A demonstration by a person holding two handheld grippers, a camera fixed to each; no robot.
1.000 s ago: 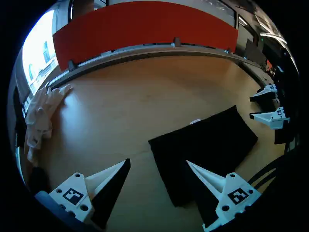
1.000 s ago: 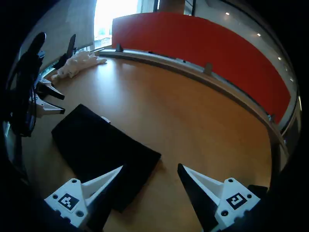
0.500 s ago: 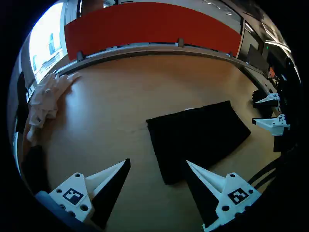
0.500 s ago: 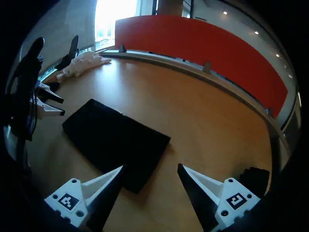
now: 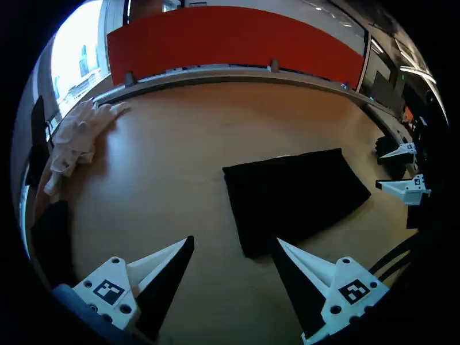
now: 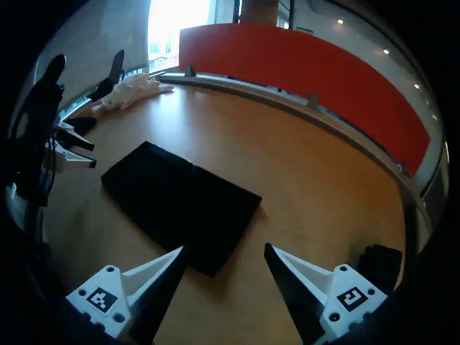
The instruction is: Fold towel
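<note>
A black towel lies folded flat as a rectangle on the wooden table; in the right gripper view the same towel sits just beyond the fingers. My left gripper is open above the table, its right finger near the towel's front corner, nothing held. My right gripper is open too, hovering in front of the towel's near corner. The right gripper also appears at the far right of the left gripper view; the left gripper shows at the left of the right gripper view.
A crumpled white cloth lies at the table's far left corner, also seen as the white cloth. A red partition runs along the table's back edge. A dark object sits near the table's right edge.
Both grippers have drawn back from the towel, so it lies farther ahead of the fingers. The towel itself stays flat. Both grippers remain open.
</note>
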